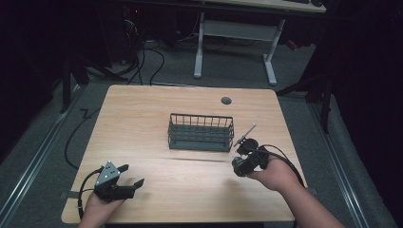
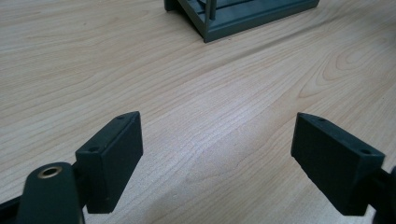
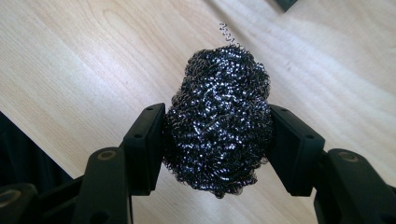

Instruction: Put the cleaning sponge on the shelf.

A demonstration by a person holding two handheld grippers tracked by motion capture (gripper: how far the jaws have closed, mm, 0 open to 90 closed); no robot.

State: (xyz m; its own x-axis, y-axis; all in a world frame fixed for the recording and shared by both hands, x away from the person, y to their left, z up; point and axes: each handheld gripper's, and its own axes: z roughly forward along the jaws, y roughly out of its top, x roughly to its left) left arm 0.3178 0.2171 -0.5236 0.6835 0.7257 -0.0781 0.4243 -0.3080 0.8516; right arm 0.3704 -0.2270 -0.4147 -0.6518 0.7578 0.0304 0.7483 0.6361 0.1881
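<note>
Obstacle, one: wire basket (image 1: 201,132), mid-table, standing between your two hands. Your left gripper (image 1: 127,175) sits near the front edge with jaws wide apart, bare wooden table (image 1: 142,109) ahead of it up to the basket's corner. Your right gripper (image 1: 247,151), clamped on a steel wool scourer (image 3: 219,121), hangs just beside the basket's right end.

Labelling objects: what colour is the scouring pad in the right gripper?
Dark grey, shiny steel scouring pad; clearest in the right gripper view.
</note>
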